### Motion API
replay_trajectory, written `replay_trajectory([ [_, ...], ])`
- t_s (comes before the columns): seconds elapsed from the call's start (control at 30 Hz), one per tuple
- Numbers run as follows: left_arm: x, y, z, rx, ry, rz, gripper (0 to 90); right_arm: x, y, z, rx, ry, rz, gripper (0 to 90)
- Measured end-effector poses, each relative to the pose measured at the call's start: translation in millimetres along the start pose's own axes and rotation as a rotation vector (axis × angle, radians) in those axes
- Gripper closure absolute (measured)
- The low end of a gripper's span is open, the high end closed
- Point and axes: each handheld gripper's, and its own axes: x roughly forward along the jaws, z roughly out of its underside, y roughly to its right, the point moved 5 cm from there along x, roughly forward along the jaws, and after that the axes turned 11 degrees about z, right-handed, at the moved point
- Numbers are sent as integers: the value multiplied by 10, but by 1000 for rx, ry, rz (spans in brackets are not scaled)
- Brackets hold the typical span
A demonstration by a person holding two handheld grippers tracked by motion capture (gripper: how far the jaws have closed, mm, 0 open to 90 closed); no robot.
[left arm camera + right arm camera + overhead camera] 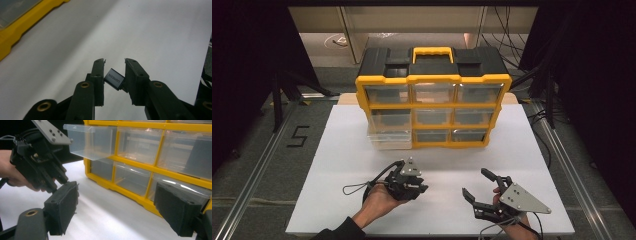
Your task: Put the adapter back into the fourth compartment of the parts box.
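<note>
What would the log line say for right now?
left gripper: shut on small adapter | right gripper: open | drawer: pulled out of yellow organizer

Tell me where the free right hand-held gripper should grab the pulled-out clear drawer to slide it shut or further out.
Probably the front lip of the drawer: it juts out of the yellow cabinet at the bottom left. Come in from the front, one jaw above the lip and one below. The right hand-held gripper is open and empty; the left hand-held gripper holds a small adapter.

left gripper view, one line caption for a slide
Left gripper pinching a small grey UGREEN adapter above the white table.
</note>
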Motion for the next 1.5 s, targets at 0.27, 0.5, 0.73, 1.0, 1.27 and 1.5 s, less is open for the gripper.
replay_trajectory([
  [0.27, -153, -5, -94, 5, 64, -16, 695, 0, 0, 1, -1, 0, -1, 205],
  [0.5, -193, -8, -114, 1, 79, -15, 695, 0, -3, 1, 0, -1, -1, 205],
  [0.73, -258, 1, -154, 7, 105, -15, 695, 1, -3, 2, -2, -2, 0, 205],
  [1.0, -348, 5, -204, 9, 146, -13, 695, 0, -1, 2, -2, -1, 0, 206],
  [1.27, -444, 18, -255, 14, 186, -17, 695, -2, 1, 0, -3, -1, 1, 206],
  [1.5, -512, 14, -279, 11, 209, -21, 695, -1, 1, 1, -4, -1, 1, 206],
])
